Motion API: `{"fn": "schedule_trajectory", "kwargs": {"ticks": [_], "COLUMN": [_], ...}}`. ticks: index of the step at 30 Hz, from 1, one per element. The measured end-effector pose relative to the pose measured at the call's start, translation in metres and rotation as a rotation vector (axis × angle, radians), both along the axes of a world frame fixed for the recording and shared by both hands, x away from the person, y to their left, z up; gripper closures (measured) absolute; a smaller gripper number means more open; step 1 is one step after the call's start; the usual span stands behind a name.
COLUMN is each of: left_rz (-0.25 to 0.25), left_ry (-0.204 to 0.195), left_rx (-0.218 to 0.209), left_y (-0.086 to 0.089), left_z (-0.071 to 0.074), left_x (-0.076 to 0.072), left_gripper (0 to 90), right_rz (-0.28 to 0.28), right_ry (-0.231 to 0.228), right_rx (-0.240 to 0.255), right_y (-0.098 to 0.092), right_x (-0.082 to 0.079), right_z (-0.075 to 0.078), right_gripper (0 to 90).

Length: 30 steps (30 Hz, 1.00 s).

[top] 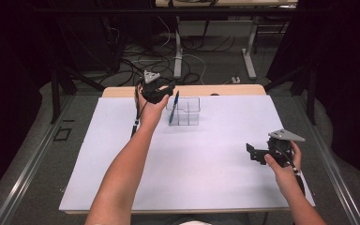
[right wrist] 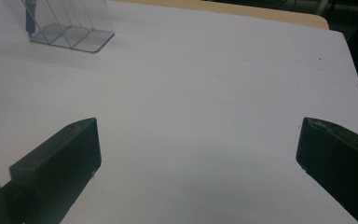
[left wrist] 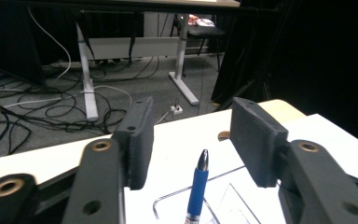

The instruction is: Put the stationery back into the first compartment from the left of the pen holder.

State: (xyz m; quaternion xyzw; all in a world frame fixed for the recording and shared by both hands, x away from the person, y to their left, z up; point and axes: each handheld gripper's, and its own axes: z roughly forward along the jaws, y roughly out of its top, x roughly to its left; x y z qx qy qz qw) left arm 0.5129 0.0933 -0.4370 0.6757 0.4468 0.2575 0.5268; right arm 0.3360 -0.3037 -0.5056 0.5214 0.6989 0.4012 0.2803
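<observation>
While the right gripper (top: pixel 255 153) waits low at the near right of the table (top: pixel 206 187), jaws spread wide w/ nothing between them, the work in hand is farther off at the left gripper (top: pixel 168 91). Right gripper view confirms: both jaws well apart over bare white table top, the organizer far off at upper left.

Mid-table is bare. Farther back, near the far edge, stands a clear plastic organizer (top: pixel 190 112) w/ thin dividers. A blue pen (top: pixel 173 108) stands tilted in its left compartment, tip end down, black top end up and leaning toward the left gripper.

Left gripper sits just beside the organizer's left side, above the pen. In the left gripper view its jaws stand parted, the pen (left wrist: pixel 198 186) rising between them but touching neither pad, so it's released, not clamping.

Handling, as a judgement: pen is light, stiff, smooth plastic barrel, prob. a bit slippery; it will pivot if pinched near the very end. Best hold is on the blue barrel just below the black top, jaws square across it. Organizer looks light & thin-walled; likely to slide or tip if the pen drags against a divider, so lift along the pen's own lean. Beyond the table: floor cables & desk legs.
</observation>
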Motion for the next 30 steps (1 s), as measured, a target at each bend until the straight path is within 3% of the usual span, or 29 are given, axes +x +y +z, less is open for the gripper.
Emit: {"fn": "schedule_trajectory", "kwargs": {"ticks": [2,4,10,13,16,23,24,26,27,28,30], "left_rz": [0.018,0.003,-0.023,-0.047,-0.068,-0.080,-0.074,-0.069,-0.070,-0.063,-0.064], "left_ry": [-0.019,-0.034,-0.020,-0.021,-0.030,-0.053,-0.056,-0.044,-0.029,-0.019,-0.009], "left_rx": [0.025,0.019,0.051,0.060,0.042,0.053,0.058,0.050,0.044,0.033,0.021], "left_y": [0.003,0.007,0.019,0.022,0.026,0.036,0.037,0.041,0.044,0.046,0.051], "left_z": [0.003,0.005,0.012,0.018,0.023,0.036,0.036,0.037,0.037,0.037,0.036], "left_x": [-0.002,-0.003,-0.013,-0.021,-0.030,-0.053,-0.056,-0.061,-0.063,-0.066,-0.070], "left_gripper": [46.9,45.4,42.5,38.2,36.5,35.8,35.4,33.5,33.1,33.1,32.0], "right_rz": [0.000,0.003,0.006,0.008,0.006,0.008,0.012,0.007,0.008,0.006,0.009], "right_ry": [-0.001,-0.003,-0.001,-0.003,-0.001,-0.006,0.015,-0.002,0.020,-0.011,-0.012], "right_rx": [-0.006,-0.007,-0.009,-0.013,-0.013,-0.009,-0.024,-0.011,-0.022,-0.018,-0.023], "right_y": [0.000,0.000,0.001,0.002,0.003,0.003,0.002,0.004,0.003,0.004,0.003], "right_x": [0.000,0.000,0.001,0.001,0.000,0.000,-0.001,-0.001,-0.002,0.000,0.000], "right_z": [0.000,-0.001,-0.001,-0.001,-0.001,0.000,0.002,0.001,0.002,0.000,0.000], "right_gripper": [0.0,0.0,0.0,0.0,0.0,0.0,0.0,0.0,0.0,0.0,0.0]}}
